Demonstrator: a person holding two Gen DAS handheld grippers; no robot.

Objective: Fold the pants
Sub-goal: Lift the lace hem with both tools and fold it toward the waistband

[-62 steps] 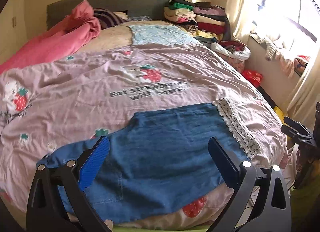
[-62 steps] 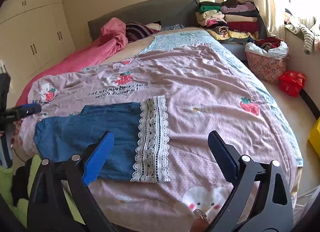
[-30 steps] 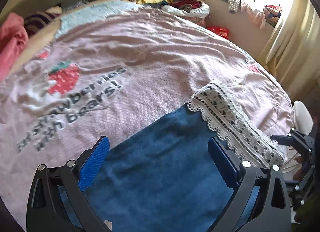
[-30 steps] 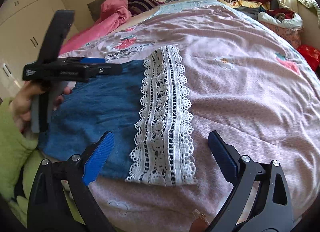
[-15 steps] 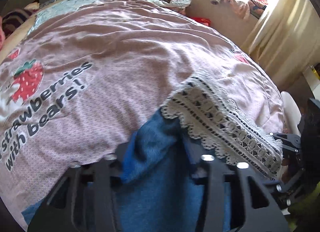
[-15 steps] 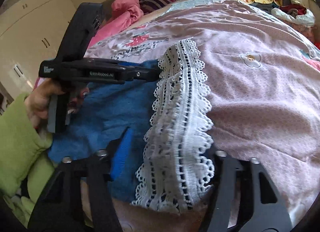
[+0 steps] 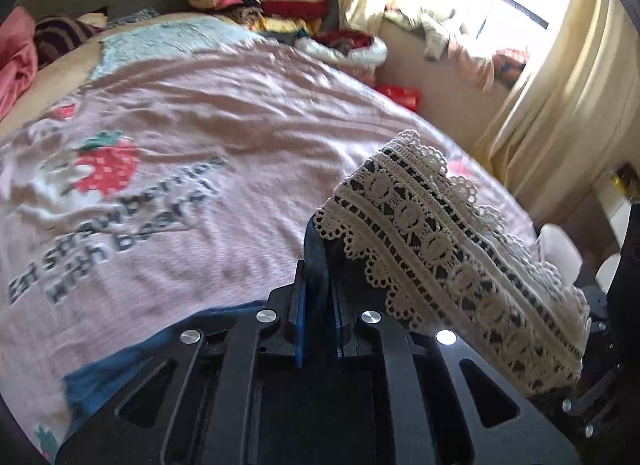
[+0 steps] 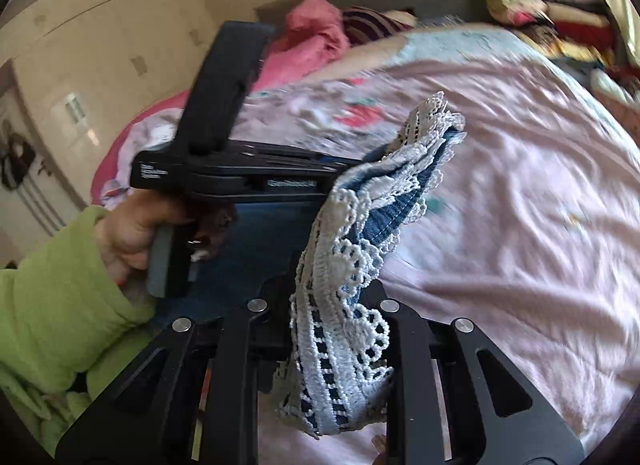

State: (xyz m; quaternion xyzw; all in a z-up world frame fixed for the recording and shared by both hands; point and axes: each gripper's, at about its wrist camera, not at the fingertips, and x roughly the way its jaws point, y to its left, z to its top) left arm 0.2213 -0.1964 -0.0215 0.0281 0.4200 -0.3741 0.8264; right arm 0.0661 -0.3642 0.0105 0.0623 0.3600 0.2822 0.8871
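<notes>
While both tongs close, each has cloth of the pants (image 7: 316, 261) between its blades. The left tongs (image 7: 318, 305) pinch a blue denim edge just beside the lace hem (image 7: 440, 249), which drapes off to their right toward the other tool. The right tongs (image 8: 336, 329) clamp the lace hem itself, the white trim bunched between the nearly closed blades and lifted off the pink bedspread (image 8: 520, 185). To their left, a hand (image 8: 132, 229) in a green sleeve (image 8: 56, 305) grips the left tool's handle.
</notes>
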